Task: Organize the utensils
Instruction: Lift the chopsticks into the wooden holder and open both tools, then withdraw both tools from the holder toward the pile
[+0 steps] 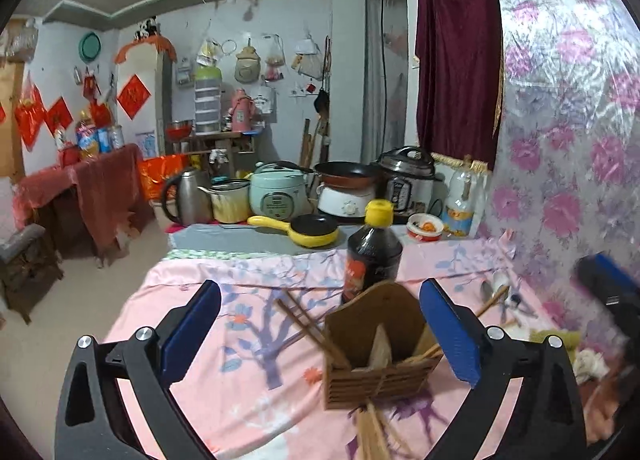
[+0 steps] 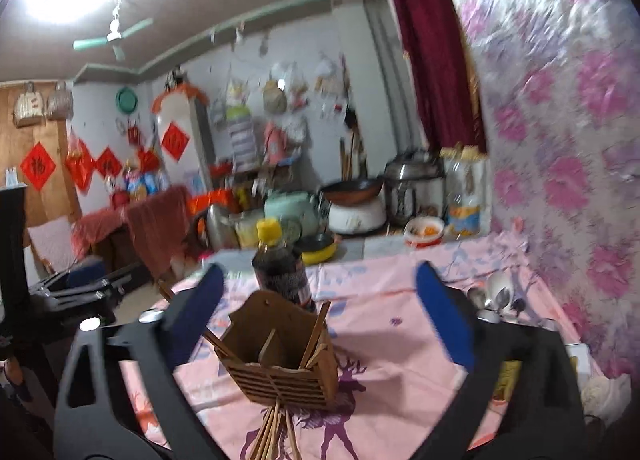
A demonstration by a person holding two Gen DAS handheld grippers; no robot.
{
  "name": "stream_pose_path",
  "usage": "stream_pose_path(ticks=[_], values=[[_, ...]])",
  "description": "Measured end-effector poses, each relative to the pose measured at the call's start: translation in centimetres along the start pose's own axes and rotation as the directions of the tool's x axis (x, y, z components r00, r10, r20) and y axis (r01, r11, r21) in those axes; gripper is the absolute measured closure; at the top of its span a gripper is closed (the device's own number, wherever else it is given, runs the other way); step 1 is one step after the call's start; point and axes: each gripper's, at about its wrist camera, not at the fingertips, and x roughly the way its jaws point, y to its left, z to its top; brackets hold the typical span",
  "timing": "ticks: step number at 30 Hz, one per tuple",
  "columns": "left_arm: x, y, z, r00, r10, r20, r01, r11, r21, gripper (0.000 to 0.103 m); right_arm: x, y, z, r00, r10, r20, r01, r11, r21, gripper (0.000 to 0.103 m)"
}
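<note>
Nearest the cameras, a bundle of loose chopsticks (image 1: 374,434) is seen lying on the pink tablecloth (image 1: 240,400), just in front of the wooden utensil holder (image 1: 380,356), presumably left there to be sorted into it. The holder is stood upright between both sets of fingers, its divided top facing up so that pieces can be dropped in; a few chopsticks are already leaned inside it. The left gripper (image 1: 320,330) is held with its jaws spread wide and nothing between them, and the right gripper (image 2: 320,312) likewise, wide and empty, as though a pickup were being lined up. Behind the holder a dark sauce bottle (image 1: 374,250) is stood. Farther right, near the wall, spoons (image 2: 494,294) are left in a small heap, apparently awaiting collection.
</note>
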Motion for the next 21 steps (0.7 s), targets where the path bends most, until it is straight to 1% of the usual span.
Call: stream_pose_path(ticks=[2,3,6,9,12,13,15,16,18,19,21], values=[[-0.7,0.0,-1.1,0.999,0.041,-0.005,-0.040,0.999,0.028,0.005,-1.5,0.2,-0.7,1.000,0.013,0.005,-0.013,1.000,-0.016,0.006],[-1.0,0.1,-2.0,0.998,0.065,-0.012,-0.064,0.997,0.041,0.005,-2.1,0.2,-1.4,1.000,0.021,-0.012,-0.021,1.000,-0.015,0.006],[-2.0,1.0,-4.8,0.994,0.093,-0.054,-0.090,0.995,0.047,0.005,-2.8,-0.3,-3.8,0.995,0.037,-0.093,-0.036,0.999,0.014,0.006],[-2.4,1.7,-9.0,0.986,0.110,-0.124,-0.104,0.993,0.050,0.005,-3.6,-1.8,-7.9,0.983,0.025,-0.184,-0.006,0.995,0.101,0.006],[-2.8,2.4,-14.4,0.969,0.099,-0.225,-0.089,0.995,0.053,0.005,-3.6,-3.1,-12.1,0.957,0.005,-0.291,0.042,0.987,0.154,0.006],[-2.8,2.5,-15.7,0.963,0.092,-0.252,-0.081,0.995,0.055,0.005,-3.6,-3.6,-13.9,0.943,-0.013,-0.333,0.072,0.984,0.165,0.006],[-2.9,2.3,-19.6,0.943,0.078,-0.324,-0.055,0.995,0.078,0.005,-3.3,-4.0,-16.1,0.921,-0.047,-0.386,0.116,0.981,0.157,0.006],[-3.1,2.0,-21.3,0.933,0.073,-0.354,-0.043,0.995,0.092,0.005,-3.0,-4.3,-17.0,0.910,-0.061,-0.411,0.133,0.980,0.148,0.006],[-3.3,1.7,-23.6,0.918,0.062,-0.391,-0.024,0.995,0.101,0.005,-2.5,-4.5,-18.7,0.885,-0.082,-0.457,0.160,0.978,0.134,0.006],[-3.5,1.4,-24.8,0.909,0.043,-0.414,-0.002,0.995,0.099,0.005,-2.4,-4.5,-19.0,0.880,-0.087,-0.466,0.164,0.978,0.127,0.006],[-3.7,0.9,-26.3,0.898,0.009,-0.440,0.031,0.996,0.084,0.005,-2.0,-4.0,-19.5,0.873,-0.105,-0.476,0.167,0.982,0.090,0.006]])
